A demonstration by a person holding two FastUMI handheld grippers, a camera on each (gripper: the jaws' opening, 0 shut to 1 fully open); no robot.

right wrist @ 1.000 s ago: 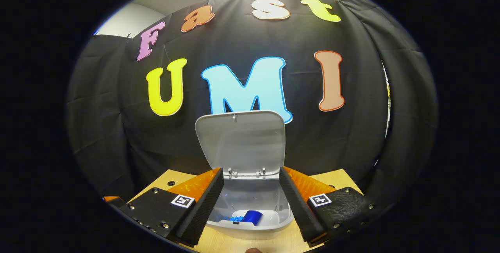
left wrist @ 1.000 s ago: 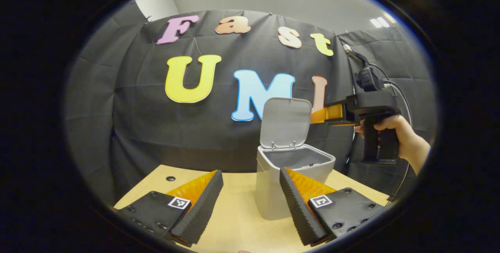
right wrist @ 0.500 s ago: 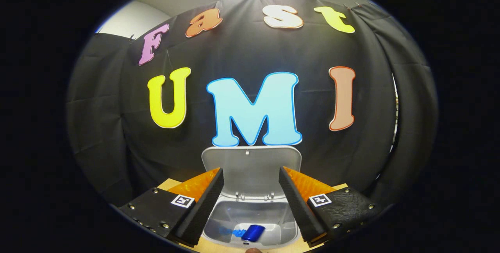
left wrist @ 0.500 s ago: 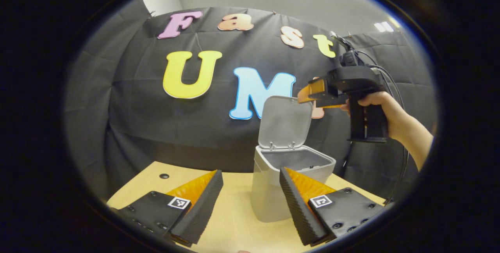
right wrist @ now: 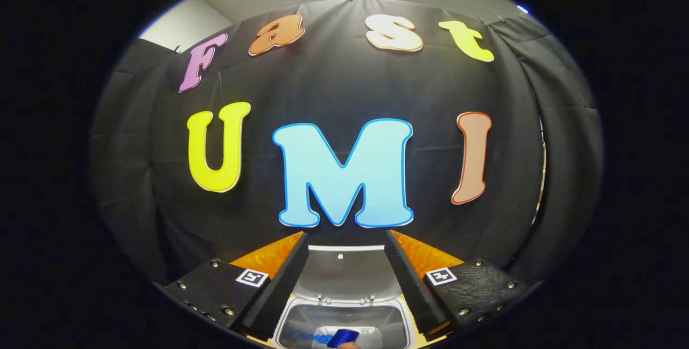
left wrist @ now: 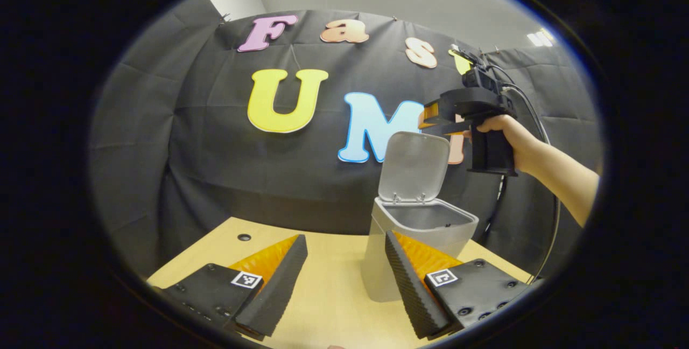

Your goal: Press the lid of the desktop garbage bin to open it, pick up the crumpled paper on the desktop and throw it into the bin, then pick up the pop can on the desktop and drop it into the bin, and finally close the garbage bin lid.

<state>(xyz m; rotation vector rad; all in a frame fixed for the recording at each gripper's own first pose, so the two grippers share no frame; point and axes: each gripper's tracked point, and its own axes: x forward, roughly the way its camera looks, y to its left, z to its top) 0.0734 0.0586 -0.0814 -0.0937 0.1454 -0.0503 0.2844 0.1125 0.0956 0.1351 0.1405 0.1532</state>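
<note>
Right gripper (right wrist: pixel 344 279): jaws apart, empty, raised above the upright lid (left wrist: pixel 413 165). Left gripper (left wrist: pixel 344 279): open, empty, low over the table (left wrist: pixel 328 311), just beside the bin (left wrist: pixel 377 263). Blue can (right wrist: pixel 342 337) lies inside; paper not clearly visible. Closing the lid likely remains. Lid's top edge unobstructed.

A light wooden table (left wrist: pixel 323 295) carries the grey garbage bin (left wrist: pixel 377 268), which stands upright toward its far right side; a small round dark hole (left wrist: pixel 244 237) marks the tabletop near the far left edge
</note>
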